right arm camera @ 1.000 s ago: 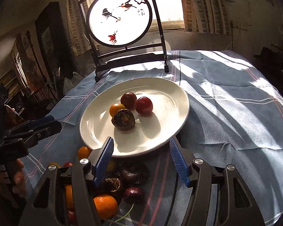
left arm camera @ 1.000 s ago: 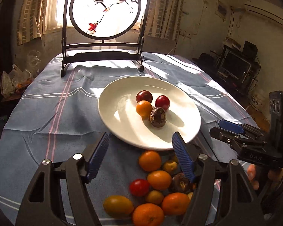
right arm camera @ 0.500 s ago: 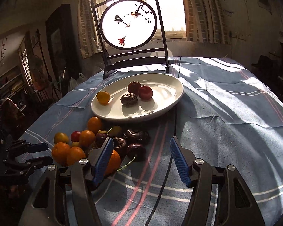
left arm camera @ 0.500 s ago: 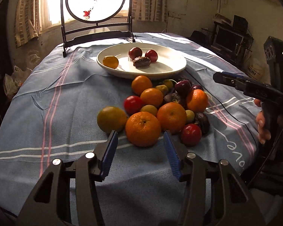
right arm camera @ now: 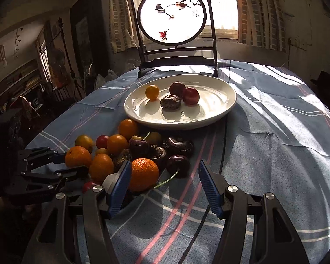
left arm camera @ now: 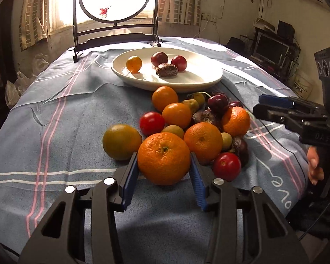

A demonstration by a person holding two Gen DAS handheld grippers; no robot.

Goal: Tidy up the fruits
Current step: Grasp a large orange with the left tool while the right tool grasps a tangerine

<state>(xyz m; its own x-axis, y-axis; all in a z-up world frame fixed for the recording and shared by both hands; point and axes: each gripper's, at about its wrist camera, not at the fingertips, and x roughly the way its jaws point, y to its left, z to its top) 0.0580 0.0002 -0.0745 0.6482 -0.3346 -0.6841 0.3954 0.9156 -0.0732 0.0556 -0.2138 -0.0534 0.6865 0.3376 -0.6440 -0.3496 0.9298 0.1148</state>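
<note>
Two grippers over striped blue tablecloth (left arm camera: 55, 132): left (left arm camera: 164, 171) closing around orange (left arm camera: 164, 158), right (right arm camera: 162, 187) wide.

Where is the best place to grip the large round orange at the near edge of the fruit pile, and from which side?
Grip the large round orange across its widest middle, coming from the near side, where the blue striped tablecloth lies bare. The left gripper is already closing there, blue pads flanking its left and right sides. Other fruits crowd behind and beside it.

- Left wrist view looks low and close across the fruit pile (left arm camera: 187, 127) toward the plate (left arm camera: 200, 81).
- Right wrist view faces likewise; both share pile, plate, window.
</note>
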